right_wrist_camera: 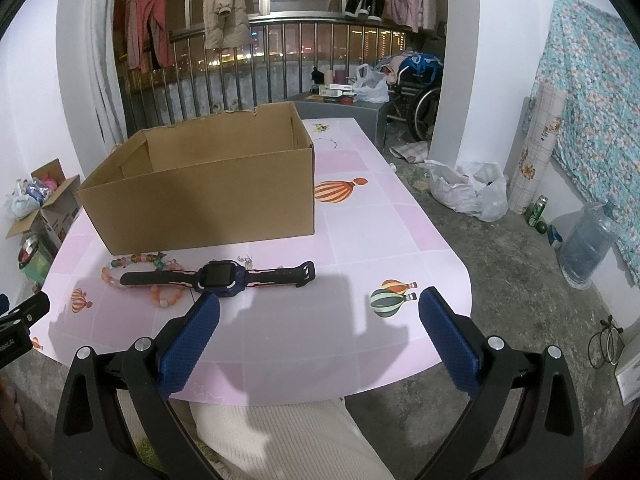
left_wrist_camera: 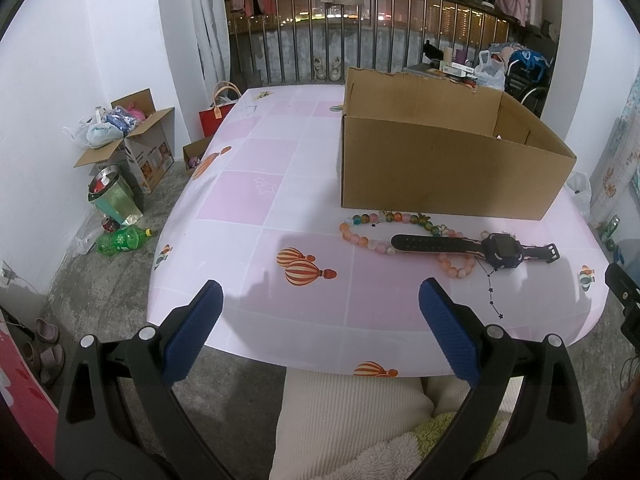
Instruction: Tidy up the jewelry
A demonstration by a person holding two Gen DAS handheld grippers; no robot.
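Judging from the layout, nothing is organized yet: the smartwatch (right_wrist_camera: 218, 279) and the beaded bracelet (left_wrist_camera: 366, 236) lie on the table (left_wrist_camera: 240, 184) at centre frame, just before the open cardboard box (right_wrist_camera: 208, 184) (its floor is hidden from both views). The watch, dark purple with black straps laid flat, overlaps the pastel beads. The left gripper (left_wrist_camera: 320, 328) and the right gripper (right_wrist_camera: 320, 332) hover spread wide, holding nothing.

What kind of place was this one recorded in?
Probably a lived-in home, beside a barred balcony: clothes hang above the railing, and a wheelchair and household clutter stand around the table.
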